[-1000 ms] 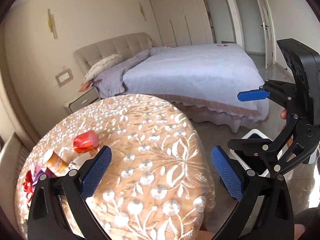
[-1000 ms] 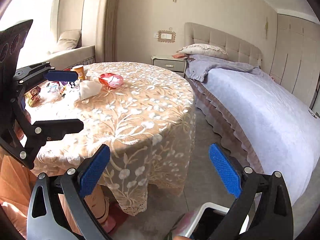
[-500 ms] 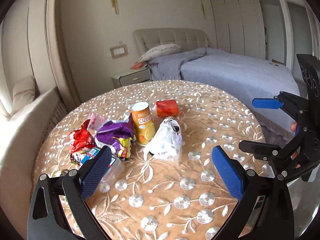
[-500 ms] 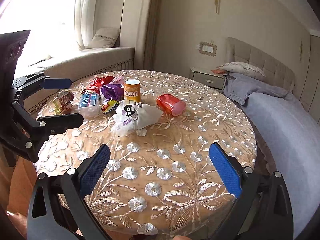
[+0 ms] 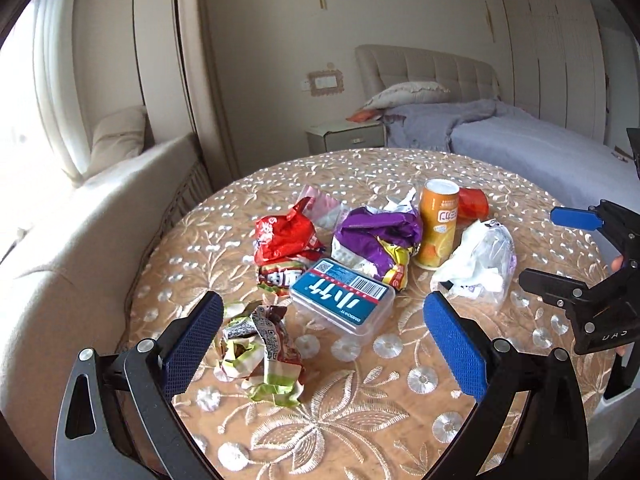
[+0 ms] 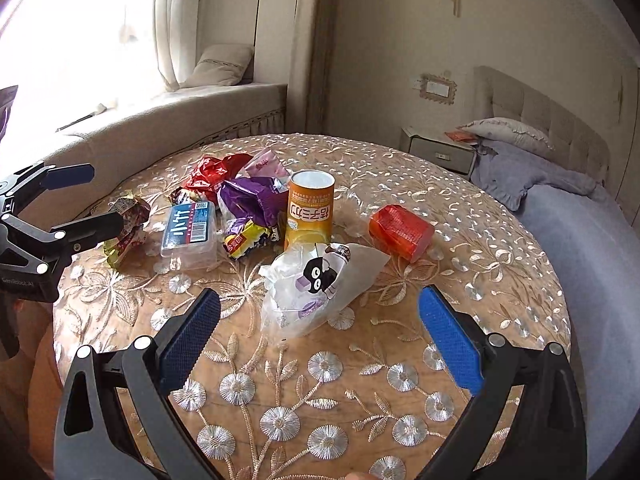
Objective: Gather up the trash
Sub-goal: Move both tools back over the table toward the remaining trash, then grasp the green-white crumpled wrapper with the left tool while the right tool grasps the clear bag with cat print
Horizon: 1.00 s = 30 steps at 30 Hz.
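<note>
Trash lies on a round embroidered table (image 5: 360, 408). A crumpled green-brown wrapper (image 5: 260, 354) lies between my open left gripper's (image 5: 320, 344) fingers. Beyond it are a clear box with a blue label (image 5: 340, 300), a red wrapper (image 5: 286, 240), a purple wrapper (image 5: 376, 240), an upright orange can (image 5: 436, 228), a red cup on its side (image 5: 472, 204) and a white plastic bag (image 5: 480, 260). My open right gripper (image 6: 320, 340) hovers just before the white bag (image 6: 316, 284), with the can (image 6: 310, 210) and red cup (image 6: 400, 232) behind it.
A window seat with a cushion (image 6: 220, 66) curves behind the table. A bed with a grey cover (image 5: 540, 152) and a nightstand (image 5: 346, 136) stand at the right. The right gripper shows at the right edge of the left wrist view (image 5: 588, 264).
Both grippers have swung left from the bed side toward the table and moved closer to the trash. Both stay open and empty.
</note>
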Tool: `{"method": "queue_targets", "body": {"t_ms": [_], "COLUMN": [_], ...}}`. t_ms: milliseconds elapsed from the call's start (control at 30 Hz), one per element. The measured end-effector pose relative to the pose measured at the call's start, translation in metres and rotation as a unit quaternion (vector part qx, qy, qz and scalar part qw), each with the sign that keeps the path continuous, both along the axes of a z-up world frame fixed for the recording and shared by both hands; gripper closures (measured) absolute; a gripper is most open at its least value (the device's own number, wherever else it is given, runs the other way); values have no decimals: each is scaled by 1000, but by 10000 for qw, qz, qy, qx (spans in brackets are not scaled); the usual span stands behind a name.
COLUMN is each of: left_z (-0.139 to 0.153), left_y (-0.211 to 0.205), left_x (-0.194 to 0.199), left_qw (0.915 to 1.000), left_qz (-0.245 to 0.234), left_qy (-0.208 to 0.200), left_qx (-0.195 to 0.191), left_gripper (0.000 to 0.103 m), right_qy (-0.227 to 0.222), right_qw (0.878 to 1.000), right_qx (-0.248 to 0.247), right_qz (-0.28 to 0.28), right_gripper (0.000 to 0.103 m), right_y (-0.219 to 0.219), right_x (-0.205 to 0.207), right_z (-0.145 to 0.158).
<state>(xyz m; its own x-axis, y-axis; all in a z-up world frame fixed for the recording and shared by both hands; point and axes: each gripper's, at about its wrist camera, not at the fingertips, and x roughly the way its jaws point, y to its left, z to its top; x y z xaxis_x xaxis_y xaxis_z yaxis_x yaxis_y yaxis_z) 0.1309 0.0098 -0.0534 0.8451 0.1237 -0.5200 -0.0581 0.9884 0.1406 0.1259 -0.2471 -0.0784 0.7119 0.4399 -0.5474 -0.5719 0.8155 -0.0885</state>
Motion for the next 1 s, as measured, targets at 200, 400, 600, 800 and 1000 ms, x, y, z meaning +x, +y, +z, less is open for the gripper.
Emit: {"method": "queue_targets", "body": {"t_ms": [200,400,600,800,1000], "left_z": [-10,-25,-38,-53,-50], "left_y": [21,37,46,45,48], "left_x": [13,30,48,54,46], "left_qw": [9997,9982,9954,9938,9946], "left_qz": [170,288,276,316,420], "left_qy": [141,472,853,1063,944], "left_qx": [-109,-252,-334,-75,36], "left_gripper": [4,4,4,25,47], "right_qy": [446,726,1220,1244,1150], "right_qw": [9990,9973,9923,9920,9933], "right_qx": [22,61,8,-175,-47], "right_qz": [85,-111,-211,-156,-144], "right_gripper": [4,4,5,57,60], "right_y": [17,25,35,36,22], "right_x": [23,45,61,57,43], "right_z": [-8,-13,-26,-28,-22]}}
